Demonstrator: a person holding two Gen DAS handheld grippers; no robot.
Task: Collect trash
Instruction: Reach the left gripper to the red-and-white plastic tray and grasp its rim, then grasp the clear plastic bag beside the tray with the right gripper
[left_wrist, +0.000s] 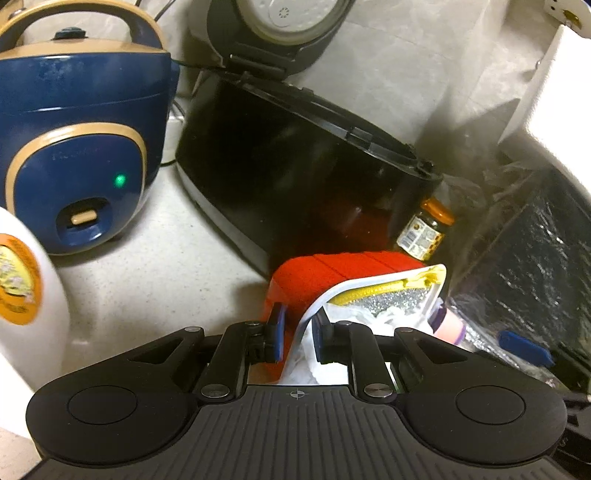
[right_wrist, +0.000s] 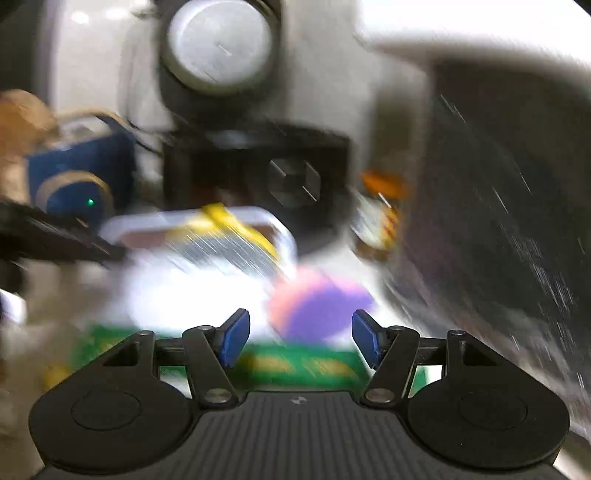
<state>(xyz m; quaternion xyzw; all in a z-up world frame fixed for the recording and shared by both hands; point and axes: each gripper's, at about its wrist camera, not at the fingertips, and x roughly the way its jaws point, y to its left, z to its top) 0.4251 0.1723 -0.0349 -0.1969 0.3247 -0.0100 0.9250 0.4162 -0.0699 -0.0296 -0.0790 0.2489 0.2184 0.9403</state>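
My left gripper (left_wrist: 300, 338) is shut on the white rim of a red bag (left_wrist: 332, 275) with a silver lining and a yellow zip, and holds its mouth open. White crumpled paper (left_wrist: 364, 317) lies inside. A pink and purple item (left_wrist: 448, 326) sits at the bag's right edge. The right wrist view is blurred by motion. There my right gripper (right_wrist: 301, 339) is open and empty. The pink and purple item (right_wrist: 317, 304) lies just beyond its fingertips, beside the open bag (right_wrist: 199, 236). A green packet (right_wrist: 303, 363) lies under the fingers.
On the speckled counter (left_wrist: 147, 280) stand a blue rice cooker (left_wrist: 74, 147), a black open-lidded cooker (left_wrist: 295, 166), a small orange-capped jar (left_wrist: 424, 230) and a white bottle (left_wrist: 22, 295) at the left. A black plastic bag (left_wrist: 535, 266) hangs at the right.
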